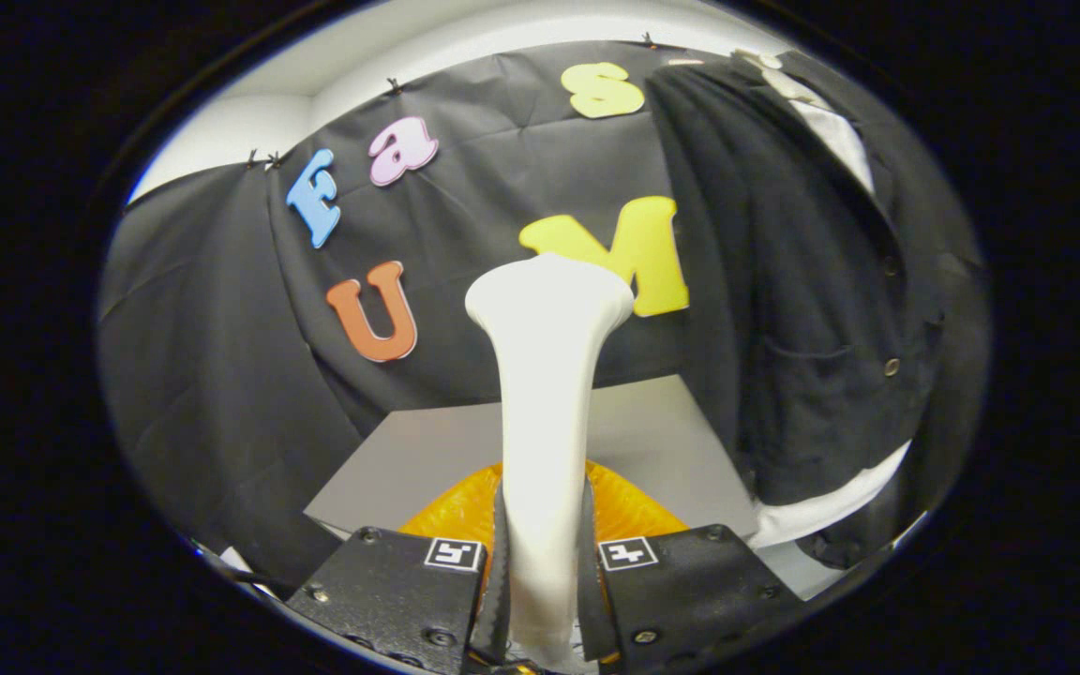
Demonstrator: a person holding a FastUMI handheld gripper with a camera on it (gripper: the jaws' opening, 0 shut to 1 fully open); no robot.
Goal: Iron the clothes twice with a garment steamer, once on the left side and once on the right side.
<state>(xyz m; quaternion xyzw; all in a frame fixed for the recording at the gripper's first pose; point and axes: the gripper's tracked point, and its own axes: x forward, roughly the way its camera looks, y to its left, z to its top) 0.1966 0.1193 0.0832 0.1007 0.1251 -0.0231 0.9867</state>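
Steamer (545, 394): one, white, upright between your fingers, handle rising to a flared head well ahead of them. Your gripper (542, 572) is clamped on its handle, both fingers pressing the sides, jaws narrow.

Under the steamer, just beyond your fingers: one orange, ribbed thing (624, 511); can't tell what it is. It sits on a grey table (662, 441).

Right of the steamer: one dark jacket (784, 281) hanging against the booth wall, two buttons visible down its front, one pocket. White shirt (831, 127) shows at the collar and below the hem. Steamer head stands apart from the jacket, nothing between them.

Black cloth wall (202, 356) behind and left.
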